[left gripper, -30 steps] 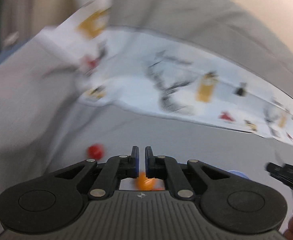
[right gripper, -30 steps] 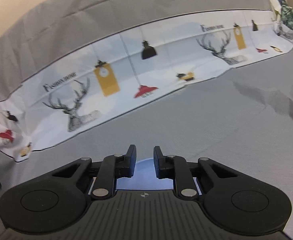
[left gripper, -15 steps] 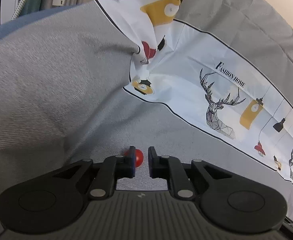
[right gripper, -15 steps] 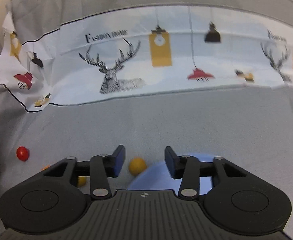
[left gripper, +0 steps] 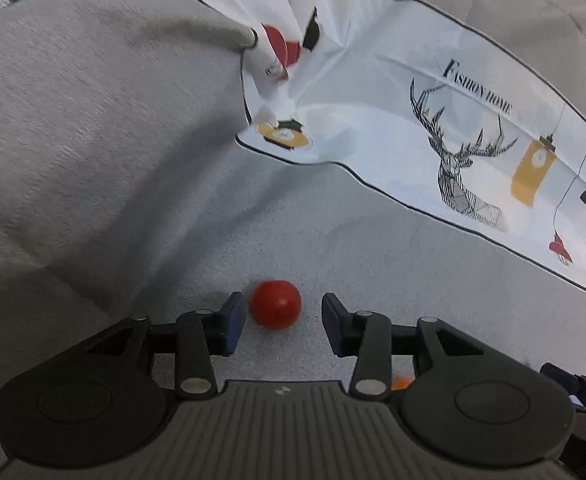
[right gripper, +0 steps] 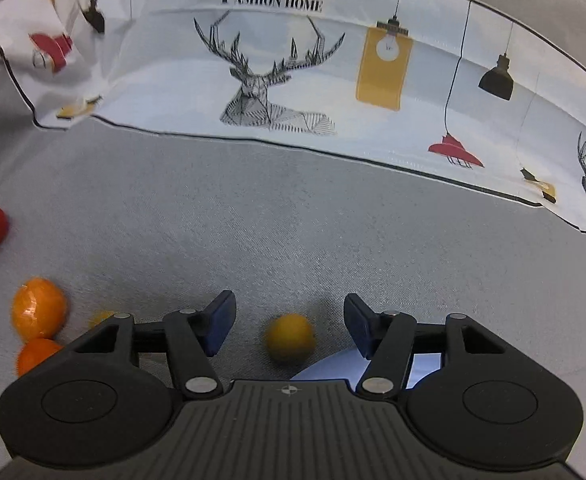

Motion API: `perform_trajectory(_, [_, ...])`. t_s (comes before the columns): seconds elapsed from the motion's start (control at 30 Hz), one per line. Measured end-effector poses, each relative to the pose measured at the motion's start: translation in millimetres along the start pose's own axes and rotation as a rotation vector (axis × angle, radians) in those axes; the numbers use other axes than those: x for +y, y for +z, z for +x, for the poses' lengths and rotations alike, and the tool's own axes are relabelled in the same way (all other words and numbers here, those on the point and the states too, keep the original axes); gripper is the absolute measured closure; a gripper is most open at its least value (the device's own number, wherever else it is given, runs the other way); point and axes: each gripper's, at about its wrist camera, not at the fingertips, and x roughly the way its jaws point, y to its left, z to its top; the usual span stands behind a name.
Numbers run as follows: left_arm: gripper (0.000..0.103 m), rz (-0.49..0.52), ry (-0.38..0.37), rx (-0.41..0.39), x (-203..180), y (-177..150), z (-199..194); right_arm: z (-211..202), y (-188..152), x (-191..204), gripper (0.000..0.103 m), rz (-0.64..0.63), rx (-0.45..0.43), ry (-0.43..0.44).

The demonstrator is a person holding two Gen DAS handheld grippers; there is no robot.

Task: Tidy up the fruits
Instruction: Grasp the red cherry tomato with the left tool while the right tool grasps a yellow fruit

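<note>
Two grippers, both opening over the grey cloth (right gripper: 293,220): the right gripper (right gripper: 289,326) brackets a yellow fruit (right gripper: 289,342) untouched, plate (right gripper: 333,366) just behind; the left gripper (left gripper: 279,318) flanks a red fruit (left gripper: 275,303), nearer its left finger.

Soft even light, fisheye bending, slight blur

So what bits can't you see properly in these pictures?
- Blue plate, right wrist view: mostly behind the right tongs' body.
- Small yellow fruit, same view: half hidden by the tongs' arm.
- Orange fruit, left wrist view: only a sliver behind the left tongs.
</note>
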Motion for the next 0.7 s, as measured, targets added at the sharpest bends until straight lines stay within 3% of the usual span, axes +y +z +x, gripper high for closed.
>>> perform_trajectory(0.1, [0.056, 0.033, 0.026, -0.01, -3.6, -2.2, 6.0, 7.3, -0.1, 2.2, 0.045, -0.015, 0.02, -0.009])
perform_trajectory(0.23, [0.056, 0.037, 0.048, -0.001, -4.5, -2.4, 16.1, 9.0, -0.5, 1.6, 0.068, 0.001, 0.027, 0.03])
perform_trajectory(0.27, [0.056, 0.044, 0.056, -0.006, -5.0, -2.6, 17.8, 8.9, -0.3, 2.7, 0.078, -0.004, 0.025, 0.031])
perform_trajectory(0.7, [0.059, 0.073, 0.067, -0.007, -7.8, -3.5, 26.5, 1.0, 2.9, 6.8, 0.079, 0.006, -0.009, 0.088])
